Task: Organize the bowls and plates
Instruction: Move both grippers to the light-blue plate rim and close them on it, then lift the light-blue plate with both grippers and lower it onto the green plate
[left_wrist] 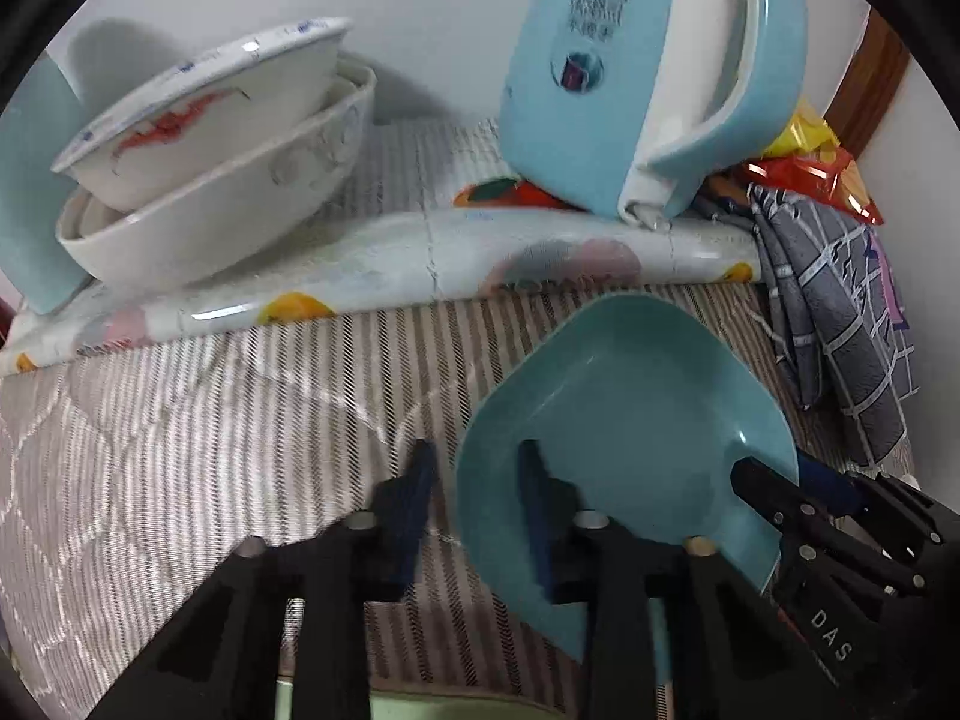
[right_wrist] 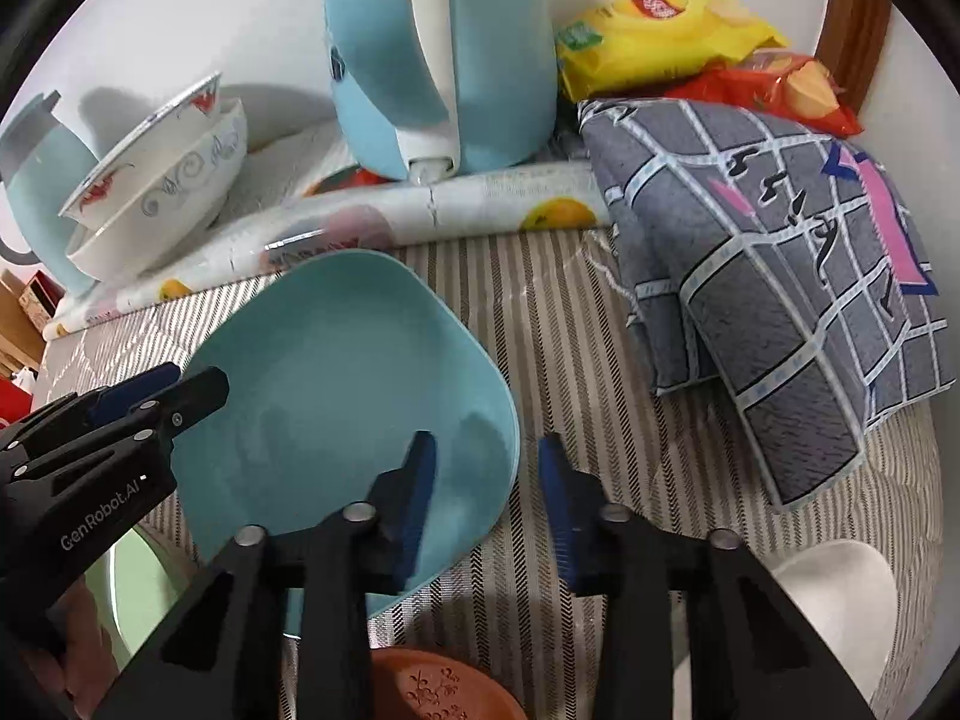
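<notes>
Straddling the rim of a blue plate point(left_wrist: 630, 414), the left hand-held gripper point(left_wrist: 477, 498) has its two fingers apart. One finger is inside the plate and the other is outside it, over the striped cloth point(left_wrist: 210, 420). The fingers do not pinch the rim.

The right hand-held gripper point(right_wrist: 486, 498) does the same thing on the other side of the blue plate point(right_wrist: 342, 384). Its fingers are apart too, one inside the plate and one outside.

The plate sits tilted on the striped cloth point(right_wrist: 576, 372), in front of a rolled-up sheet with fruit pictures point(left_wrist: 420, 264).

Behind the roll, on the left, stand stacked white bowls point(left_wrist: 210, 150). The top bowl point(right_wrist: 150, 138) has red marks and leans to one side.

A big blue kettle point(right_wrist: 444, 54) with a white handle stands behind the roll near the wall. A gray checked towel point(right_wrist: 774, 300) lies to the right of the plate. Yellow and red snack bags point(right_wrist: 678, 36) lie behind the towel.

Close to the camera in the right wrist view are a brown dish point(right_wrist: 438, 684), a green dish point(right_wrist: 138, 588) and a white dish point(right_wrist: 834, 594).
</notes>
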A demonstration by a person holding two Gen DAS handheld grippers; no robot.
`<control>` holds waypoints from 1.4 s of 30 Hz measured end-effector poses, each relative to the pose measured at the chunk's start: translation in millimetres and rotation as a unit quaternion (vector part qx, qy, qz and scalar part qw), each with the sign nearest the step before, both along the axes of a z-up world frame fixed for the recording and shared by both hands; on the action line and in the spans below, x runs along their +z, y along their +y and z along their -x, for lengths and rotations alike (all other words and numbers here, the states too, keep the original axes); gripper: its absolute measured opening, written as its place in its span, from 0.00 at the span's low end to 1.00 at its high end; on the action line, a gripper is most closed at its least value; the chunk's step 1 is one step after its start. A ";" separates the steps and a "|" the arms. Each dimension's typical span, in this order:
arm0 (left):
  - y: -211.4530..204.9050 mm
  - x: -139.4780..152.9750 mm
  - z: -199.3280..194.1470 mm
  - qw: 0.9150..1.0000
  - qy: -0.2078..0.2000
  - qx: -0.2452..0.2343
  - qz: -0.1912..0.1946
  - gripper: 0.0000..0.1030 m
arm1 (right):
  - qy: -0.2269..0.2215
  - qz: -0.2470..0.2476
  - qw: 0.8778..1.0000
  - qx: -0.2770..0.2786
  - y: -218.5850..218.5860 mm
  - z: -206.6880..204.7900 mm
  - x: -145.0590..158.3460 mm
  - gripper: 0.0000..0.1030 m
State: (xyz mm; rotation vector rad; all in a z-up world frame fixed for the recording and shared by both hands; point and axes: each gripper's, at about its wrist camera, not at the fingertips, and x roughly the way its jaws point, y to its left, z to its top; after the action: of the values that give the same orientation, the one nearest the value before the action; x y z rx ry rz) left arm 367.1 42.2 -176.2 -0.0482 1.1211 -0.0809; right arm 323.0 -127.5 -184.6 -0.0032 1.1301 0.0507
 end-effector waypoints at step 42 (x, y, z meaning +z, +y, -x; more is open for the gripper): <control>5.0 120.1 165.8 0.993 -0.115 0.020 0.029 0.08 | -0.119 -0.050 0.991 -0.023 -11.7 162.4 114.6 0.08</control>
State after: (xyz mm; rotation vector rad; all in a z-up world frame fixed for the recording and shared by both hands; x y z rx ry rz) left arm 201.3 47.2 -56.0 -0.1095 0.8863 -0.0813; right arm 160.6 -139.2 -70.0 0.1039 0.8887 0.0630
